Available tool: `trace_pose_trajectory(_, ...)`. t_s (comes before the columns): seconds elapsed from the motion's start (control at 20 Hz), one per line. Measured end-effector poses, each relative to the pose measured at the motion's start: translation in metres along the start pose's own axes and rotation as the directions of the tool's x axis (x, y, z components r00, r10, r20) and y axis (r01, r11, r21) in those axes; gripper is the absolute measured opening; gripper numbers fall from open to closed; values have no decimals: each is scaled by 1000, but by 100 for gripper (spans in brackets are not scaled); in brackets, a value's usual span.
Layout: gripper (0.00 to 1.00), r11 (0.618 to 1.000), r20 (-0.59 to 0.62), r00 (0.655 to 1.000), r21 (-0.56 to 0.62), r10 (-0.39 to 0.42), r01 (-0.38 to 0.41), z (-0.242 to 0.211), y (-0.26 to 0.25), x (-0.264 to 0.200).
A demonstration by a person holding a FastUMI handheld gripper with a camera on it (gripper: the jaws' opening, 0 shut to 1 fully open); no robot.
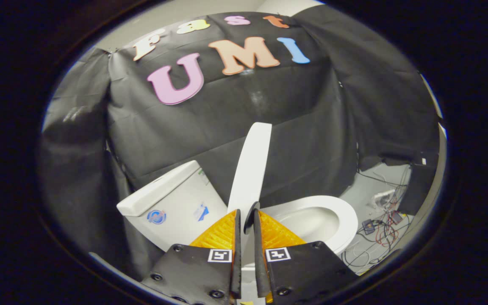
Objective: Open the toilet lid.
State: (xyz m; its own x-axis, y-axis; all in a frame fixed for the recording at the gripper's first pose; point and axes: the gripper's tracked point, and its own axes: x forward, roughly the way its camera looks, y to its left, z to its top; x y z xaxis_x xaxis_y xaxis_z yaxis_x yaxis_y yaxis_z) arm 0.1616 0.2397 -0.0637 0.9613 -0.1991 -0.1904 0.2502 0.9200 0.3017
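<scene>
Toilet lid (pixel 250 165) raised upright and seen edge-on, cistern (pixel 172 203) beside it, seat (pixel 345 216) and cables (pixel 379 231) beyond, gripper (pixel 247 220) clamped on lid edge.

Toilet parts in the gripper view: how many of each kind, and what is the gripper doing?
Lid: 1, raised on edge, gripper shut on its lower rim
Seat ring: 1, down over the bowl
Tank: 1, beside the lid
Stickers on tank front: 2
Total: 5
</scene>
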Motion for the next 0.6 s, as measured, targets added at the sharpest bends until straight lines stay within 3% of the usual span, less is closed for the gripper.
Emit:
trace_pose_trajectory(0.5,15,974,-27,978,-90,208,-210,-2,107,17)
trace_pose_trajectory(0.6,20,964,-32,966,-74,255,-257,-5,124,23)
